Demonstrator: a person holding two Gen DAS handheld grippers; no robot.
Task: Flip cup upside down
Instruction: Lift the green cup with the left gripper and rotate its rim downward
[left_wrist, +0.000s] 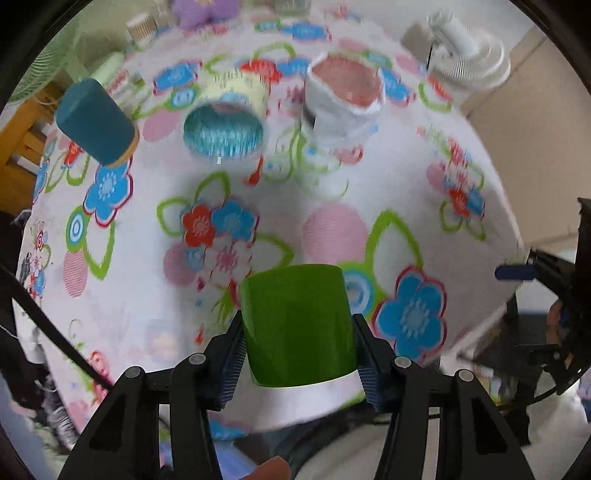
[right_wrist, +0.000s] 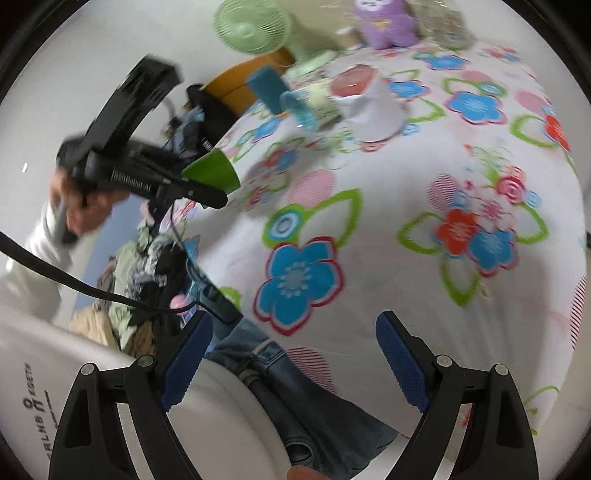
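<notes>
Above floral tablecloth (left_wrist: 332, 229) | left fingers (left_wrist: 232, 354) clamp green cup (left_wrist: 299, 328) | right fingers (right_wrist: 402, 363) spread wide, empty

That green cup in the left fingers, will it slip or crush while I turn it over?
The green cup looks glossy, so it may slide against the left gripper pads. Its walls taper, which could let it creep out. It holds its shape under the squeeze, so probably stiff.

Bright, even daylight with soft shadows; motion blur smears the flower-printed white tablecloth (left_wrist: 332, 192) ahead of the jaws, and fisheye curvature bends everything toward the dark round edges
</notes>
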